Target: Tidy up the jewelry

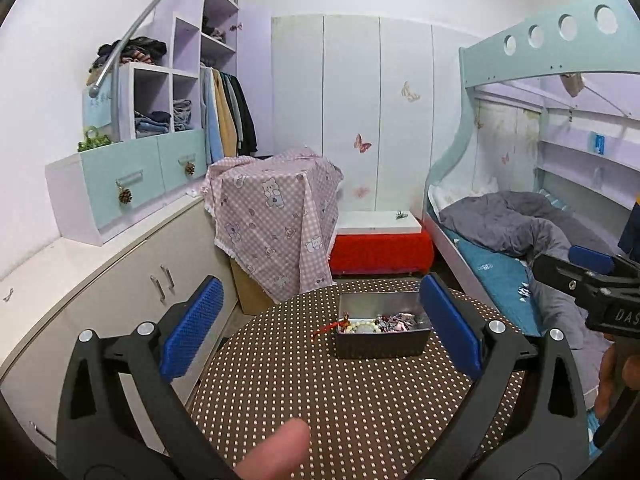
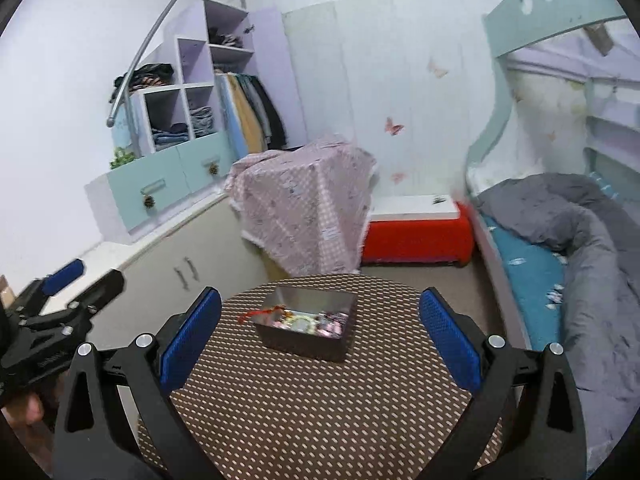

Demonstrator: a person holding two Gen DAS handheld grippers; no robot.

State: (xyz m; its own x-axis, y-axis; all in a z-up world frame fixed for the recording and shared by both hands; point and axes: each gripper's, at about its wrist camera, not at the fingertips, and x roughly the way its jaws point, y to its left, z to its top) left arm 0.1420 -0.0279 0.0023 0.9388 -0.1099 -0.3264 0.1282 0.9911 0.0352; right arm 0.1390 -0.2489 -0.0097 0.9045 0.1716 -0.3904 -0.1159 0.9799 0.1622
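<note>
A dark metal box (image 1: 382, 341) stands on the far part of a round brown dotted table (image 1: 340, 400). It holds jewelry: a white bead bracelet (image 1: 362, 325), dark and pink pieces, and a red tassel (image 1: 329, 326) hanging over its left rim. My left gripper (image 1: 320, 328) is open and empty, above the table short of the box. My right gripper (image 2: 320, 336) is open and empty, also short of the box (image 2: 306, 330). The red tassel (image 2: 256, 314) shows in the right wrist view too. Each gripper appears at the edge of the other's view.
A low cabinet (image 1: 120, 280) runs along the left. A box draped in pink checked cloth (image 1: 276, 216) and a red bench (image 1: 380, 250) stand beyond the table. A bunk bed with a grey duvet (image 1: 520, 228) is on the right.
</note>
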